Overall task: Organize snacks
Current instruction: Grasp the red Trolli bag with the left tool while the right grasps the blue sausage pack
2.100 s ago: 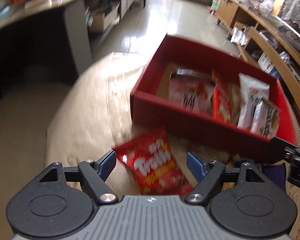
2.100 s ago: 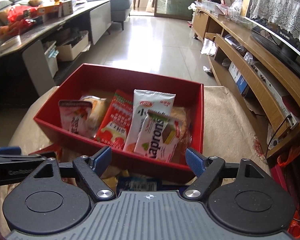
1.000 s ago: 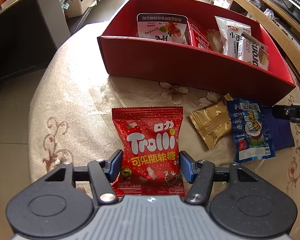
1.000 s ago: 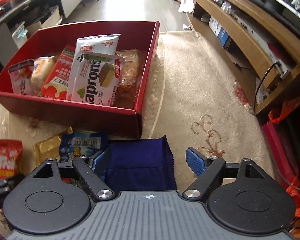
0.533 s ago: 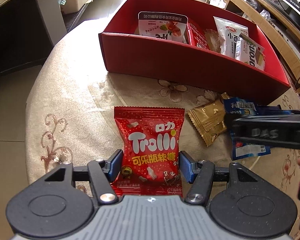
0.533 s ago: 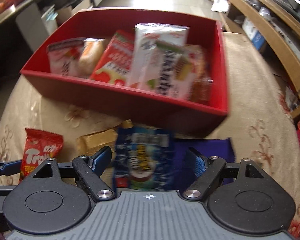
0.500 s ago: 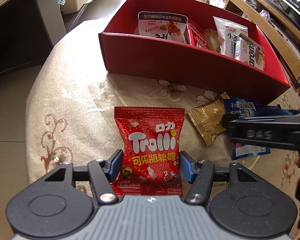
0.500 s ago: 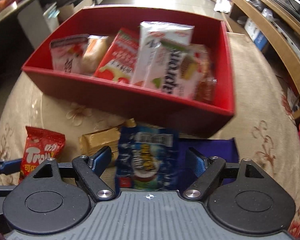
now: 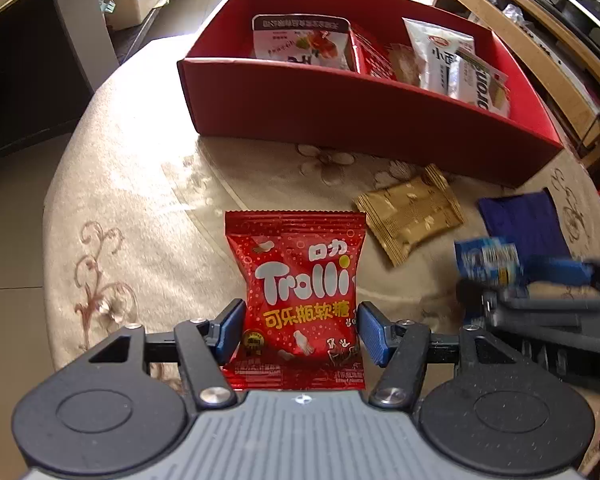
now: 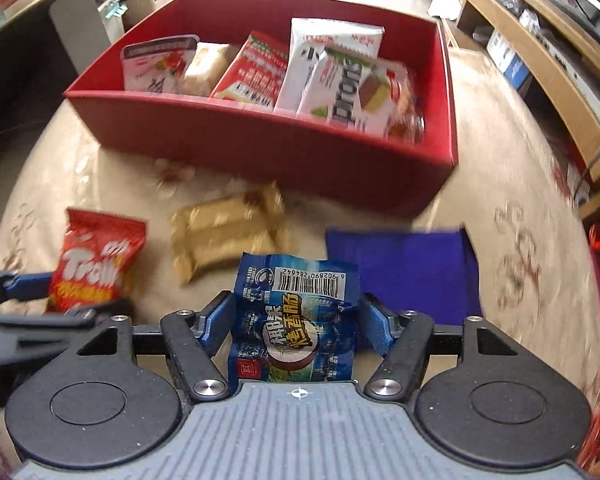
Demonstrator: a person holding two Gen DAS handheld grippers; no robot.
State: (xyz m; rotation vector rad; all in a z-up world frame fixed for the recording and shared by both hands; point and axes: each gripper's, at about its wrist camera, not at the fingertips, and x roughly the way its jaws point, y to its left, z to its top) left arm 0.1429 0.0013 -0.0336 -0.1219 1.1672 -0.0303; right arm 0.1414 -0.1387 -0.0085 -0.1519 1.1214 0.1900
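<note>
Gripping the red gummy bag [image 9: 300,288], your left gripper [image 9: 300,334] has both blue pads pressed against the bag's sides, low over the tablecloth [image 9: 148,208]. Your right gripper [image 10: 296,322] is clamped on the blue snack packet [image 10: 296,312], its pads squeezing the wrapper. A gold packet [image 10: 224,232] lies on the cloth between the two, just in front of the red box [image 10: 260,140], which holds several snacks standing up. A blue cloth [image 10: 404,264] lies right of the blue packet.

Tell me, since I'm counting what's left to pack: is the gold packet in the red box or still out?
Out. The gold packet lies flat on the tablecloth, in front of the red box.
</note>
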